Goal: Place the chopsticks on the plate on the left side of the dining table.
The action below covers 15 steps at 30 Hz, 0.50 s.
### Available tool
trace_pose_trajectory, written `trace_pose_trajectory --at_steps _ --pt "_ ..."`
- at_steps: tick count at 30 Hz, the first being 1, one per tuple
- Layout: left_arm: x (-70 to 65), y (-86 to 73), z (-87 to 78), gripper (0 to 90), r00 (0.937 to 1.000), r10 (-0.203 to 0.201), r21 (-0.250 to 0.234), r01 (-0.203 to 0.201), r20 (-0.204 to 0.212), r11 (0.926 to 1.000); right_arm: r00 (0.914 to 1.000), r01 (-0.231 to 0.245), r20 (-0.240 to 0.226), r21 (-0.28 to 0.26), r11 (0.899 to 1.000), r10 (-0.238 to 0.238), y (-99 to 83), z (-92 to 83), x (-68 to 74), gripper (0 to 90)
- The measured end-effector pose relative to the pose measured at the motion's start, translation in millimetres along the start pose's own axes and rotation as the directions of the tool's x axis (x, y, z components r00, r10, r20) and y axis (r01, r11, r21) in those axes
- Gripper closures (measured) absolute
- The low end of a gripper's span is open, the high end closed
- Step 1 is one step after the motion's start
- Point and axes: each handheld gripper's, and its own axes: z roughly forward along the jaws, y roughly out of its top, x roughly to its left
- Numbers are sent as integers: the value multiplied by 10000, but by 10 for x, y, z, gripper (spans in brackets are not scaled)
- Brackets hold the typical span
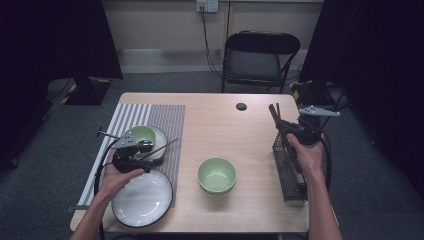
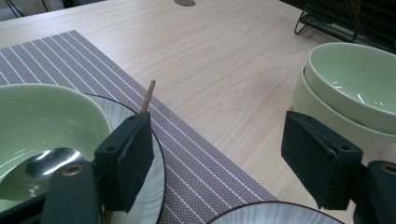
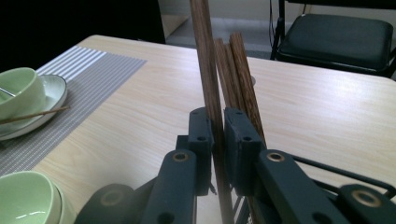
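Observation:
My right gripper (image 3: 218, 140) is shut on one upright brown wooden chopstick (image 3: 205, 56), with two more chopsticks (image 3: 236, 70) standing just behind it. From above, that right gripper (image 1: 286, 130) is at the far end of a black wire rack (image 1: 290, 170) on the table's right side. My left gripper (image 2: 217, 149) is open with nothing between its pads, low over the striped placemat (image 2: 70, 60). Beside its left jaw, a thin chopstick (image 2: 148, 95) lies across a white plate holding a green bowl (image 2: 42, 112) with a metal spoon (image 2: 46, 163) in it.
Two stacked green bowls (image 1: 216, 175) stand mid-table. A large white plate with a dark rim (image 1: 142, 197) lies at the front left, partly on the placemat (image 1: 150, 117). A black folding chair (image 1: 260, 57) stands beyond the table's far edge.

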Motion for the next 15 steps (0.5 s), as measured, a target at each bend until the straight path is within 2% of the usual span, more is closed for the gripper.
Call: trace_pose_trajectory --at_steps 7,10,15 --pt "3 -3 4 254 10000 23 68 -22 -49 10000 9999 59 -98 -645 9979 -66 86 -80 -21 840" --pt "1 -3 6 254 10000 30 64 -30 -33 10000 9995 15 -309 -980 9952 -46 114 -115 -33 840" --pt "-5 -2 13 254 10000 86 103 -86 -14 9999 9989 151 -413 -1223 9924 -203 139 -154 -19 844"
